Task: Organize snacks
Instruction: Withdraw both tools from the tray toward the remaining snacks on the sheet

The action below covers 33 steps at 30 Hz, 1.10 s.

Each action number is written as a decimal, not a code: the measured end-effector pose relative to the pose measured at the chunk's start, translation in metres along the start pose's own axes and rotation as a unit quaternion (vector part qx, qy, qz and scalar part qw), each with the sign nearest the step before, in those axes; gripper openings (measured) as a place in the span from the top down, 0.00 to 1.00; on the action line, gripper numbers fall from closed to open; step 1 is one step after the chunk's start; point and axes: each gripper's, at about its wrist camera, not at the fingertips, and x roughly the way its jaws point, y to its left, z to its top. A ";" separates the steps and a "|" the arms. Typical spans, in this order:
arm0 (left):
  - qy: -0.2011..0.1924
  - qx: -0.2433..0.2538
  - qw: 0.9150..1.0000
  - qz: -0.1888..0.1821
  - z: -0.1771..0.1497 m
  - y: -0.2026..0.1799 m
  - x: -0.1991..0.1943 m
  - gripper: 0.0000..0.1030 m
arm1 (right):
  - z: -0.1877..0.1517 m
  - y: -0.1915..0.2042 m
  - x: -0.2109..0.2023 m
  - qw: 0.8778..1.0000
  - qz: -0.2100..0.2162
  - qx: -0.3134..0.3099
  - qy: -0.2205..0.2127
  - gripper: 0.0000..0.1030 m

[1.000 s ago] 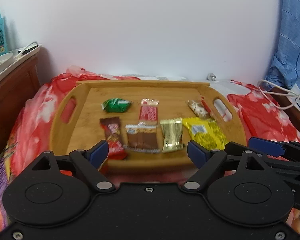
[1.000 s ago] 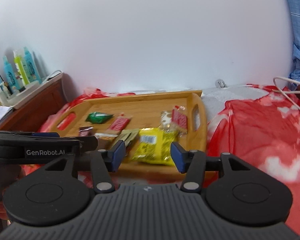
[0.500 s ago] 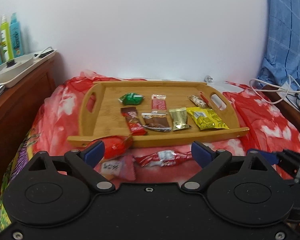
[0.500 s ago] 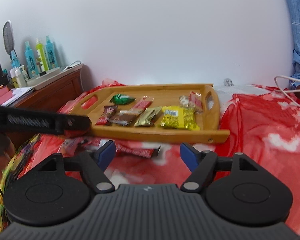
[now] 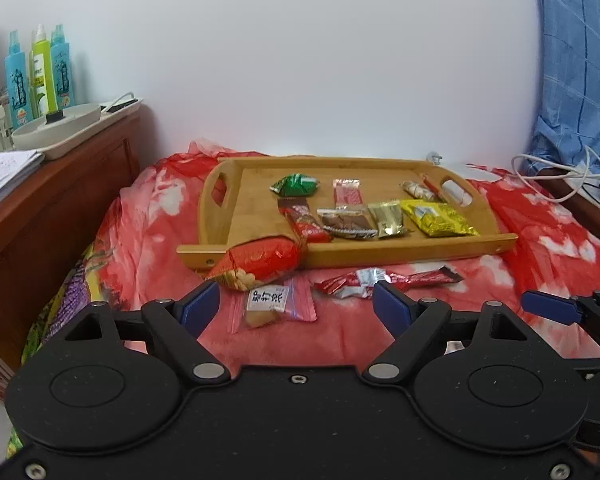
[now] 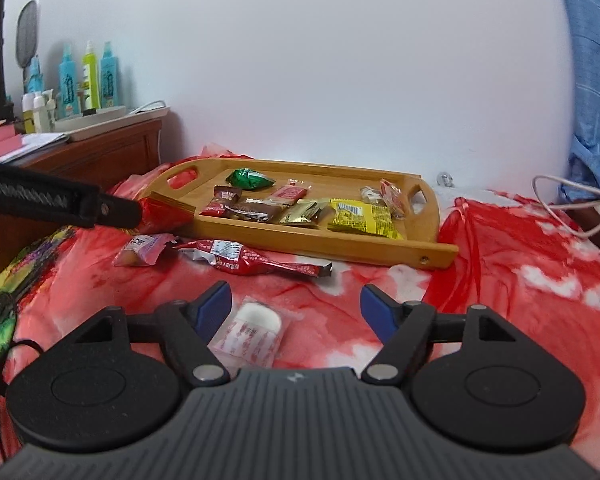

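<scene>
Snacks lie in two groups on a bed covered with a red patterned blanket (image 5: 540,240). A wooden tray (image 5: 220,232) with cut-out handles holds a green packet (image 5: 295,185), a yellow packet (image 5: 438,219), a gold packet (image 5: 388,220), a brown bar (image 5: 346,222) and a few red wrappers. Just in front of the tray, on the blanket, lie a big red bag (image 5: 260,261) leaning against the tray's near edge, a small pink packet (image 5: 274,305) and a long red wrapper (image 5: 388,280). The left tongs (image 5: 296,306) are closing with nothing between them; the pink packet lies beyond their tips. The right tongs (image 6: 296,307) stand apart and empty, above a clear packet with a white round sweet (image 6: 252,332), near the left finger (image 6: 214,310).
</scene>
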 end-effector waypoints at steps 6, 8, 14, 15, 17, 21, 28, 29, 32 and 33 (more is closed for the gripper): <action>0.026 -0.021 0.999 0.025 -0.008 0.006 0.031 0.30 | -0.007 0.006 0.013 1.000 0.001 0.004 0.017 0.28; 0.029 -0.025 0.999 0.033 -0.007 0.008 0.040 0.30 | -0.009 0.004 0.019 1.000 0.004 0.012 0.028 0.29; 0.053 -0.056 0.997 0.031 0.005 0.017 0.066 0.29 | -0.016 0.009 0.020 1.000 0.003 -0.002 0.012 0.29; 0.054 -0.056 0.996 0.033 0.005 0.018 0.069 0.29 | -0.016 0.010 0.020 1.000 0.005 -0.005 0.010 0.29; 0.062 -0.055 0.996 0.034 0.005 0.018 0.073 0.29 | -0.016 0.012 0.020 1.000 0.013 -0.002 0.008 0.29; 0.063 -0.049 0.996 0.030 0.003 0.018 0.075 0.29 | -0.018 0.017 0.019 1.000 0.012 -0.014 -0.007 0.29; 0.079 -0.063 0.995 0.027 -0.002 0.023 0.081 0.35 | -0.019 0.020 0.018 1.000 0.013 -0.027 -0.008 0.28; 0.077 -0.060 0.995 0.027 -0.002 0.023 0.081 0.35 | -0.019 0.020 0.019 0.999 0.014 -0.029 -0.007 0.28; 0.077 -0.056 0.995 0.028 -0.003 0.022 0.081 0.35 | -0.019 0.020 0.020 0.999 0.019 -0.028 -0.002 0.28; 0.077 -0.055 0.995 0.028 -0.003 0.022 0.081 0.35 | -0.019 0.020 0.020 0.999 0.020 -0.029 -0.001 0.28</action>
